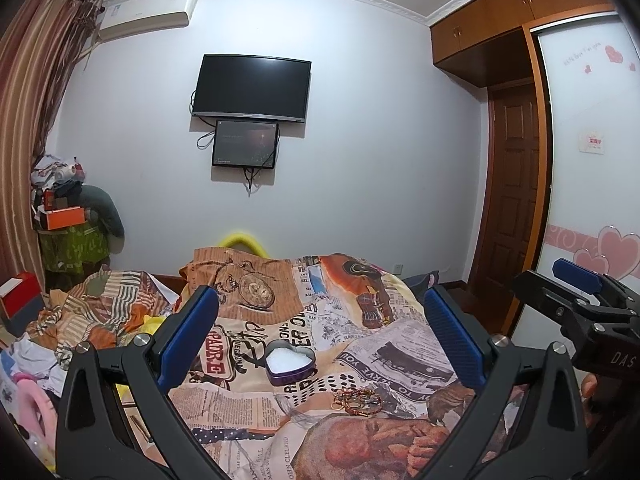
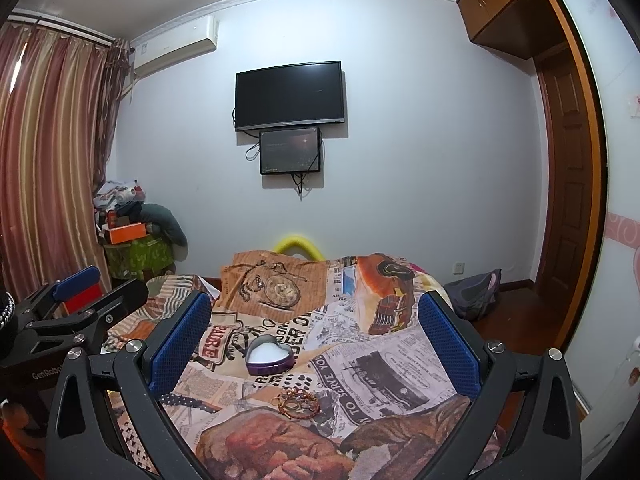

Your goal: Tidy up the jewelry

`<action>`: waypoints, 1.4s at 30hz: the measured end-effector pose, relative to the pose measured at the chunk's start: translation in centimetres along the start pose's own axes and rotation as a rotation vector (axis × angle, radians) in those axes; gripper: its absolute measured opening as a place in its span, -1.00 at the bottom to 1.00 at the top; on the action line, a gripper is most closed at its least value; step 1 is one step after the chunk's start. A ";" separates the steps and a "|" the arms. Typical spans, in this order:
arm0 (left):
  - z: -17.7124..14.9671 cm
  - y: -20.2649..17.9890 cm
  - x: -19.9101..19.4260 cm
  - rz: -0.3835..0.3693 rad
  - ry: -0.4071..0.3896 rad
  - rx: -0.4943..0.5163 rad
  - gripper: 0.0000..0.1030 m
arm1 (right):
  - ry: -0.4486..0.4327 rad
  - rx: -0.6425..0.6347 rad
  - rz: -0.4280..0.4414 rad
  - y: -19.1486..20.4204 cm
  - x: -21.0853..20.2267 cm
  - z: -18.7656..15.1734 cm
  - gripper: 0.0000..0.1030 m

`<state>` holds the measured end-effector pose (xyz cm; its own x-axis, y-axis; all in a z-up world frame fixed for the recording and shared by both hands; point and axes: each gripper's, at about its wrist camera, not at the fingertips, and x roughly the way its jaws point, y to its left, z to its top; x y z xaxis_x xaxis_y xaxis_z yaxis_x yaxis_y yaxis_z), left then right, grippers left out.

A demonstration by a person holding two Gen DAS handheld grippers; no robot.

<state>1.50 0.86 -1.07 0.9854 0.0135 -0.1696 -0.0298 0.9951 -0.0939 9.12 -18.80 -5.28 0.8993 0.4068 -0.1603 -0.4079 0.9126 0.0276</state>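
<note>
Two handheld grippers hover side by side above a bed point(image 1: 400, 344) covered in a quilt printed with old newspaper pages, a pocket watch and clasped hands.

In the left wrist view, the left gripper point(image 1: 320, 336) fills the lower frame, its two blue-padded fingers point(image 1: 188, 336) spread wide apart and holding nothing. Between them on the quilt sits a small heart-shaped tin point(image 1: 290, 362), lid off, purple on the outside with white padding inside. Just in front of the tin, nearer the camera, lies a small tangled pile of jewelry point(image 1: 356, 399): gold rings and beaded bracelets, lying just clear of the tin. The right gripper point(image 1: 576, 292) shows at the right edge, raised above the bed; its fingers are also parted.

In the right wrist view, the right gripper point(image 2: 316, 340) likewise has its blue fingers point(image 2: 448, 344) released and wide, gripping nothing. The same tin point(image 2: 269, 356) and jewelry pile point(image 2: 298, 400) lie between them on the bed point(image 2: 400, 360), the pile nearest the camera. The left gripper point(image 2: 80, 296) appears at the left edge.

Beyond the bed, a dark television point(image 1: 251, 88) hangs on a white wall with a smaller screen point(image 1: 245, 143) just below it. An air conditioner point(image 1: 148, 12) is mounted high on the left beside striped curtains point(image 1: 32, 100). A wooden door point(image 1: 514, 200) and wardrobe point(image 1: 588, 140) stand on the right.
</note>
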 end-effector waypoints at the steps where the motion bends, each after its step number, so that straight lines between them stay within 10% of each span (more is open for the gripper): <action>1: 0.0 0.0 0.0 0.001 0.000 0.001 1.00 | 0.000 0.000 0.000 0.0 0.0 0.0 0.99; 42: -0.8 0.4 1.9 -0.010 0.044 -0.001 1.00 | 0.037 0.017 -0.013 -0.9 1.3 -1.0 0.99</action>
<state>3.26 1.18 -2.23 0.9774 -0.0006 -0.2113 -0.0203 0.9951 -0.0967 10.51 -19.12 -6.50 0.8981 0.3933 -0.1968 -0.3931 0.9185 0.0419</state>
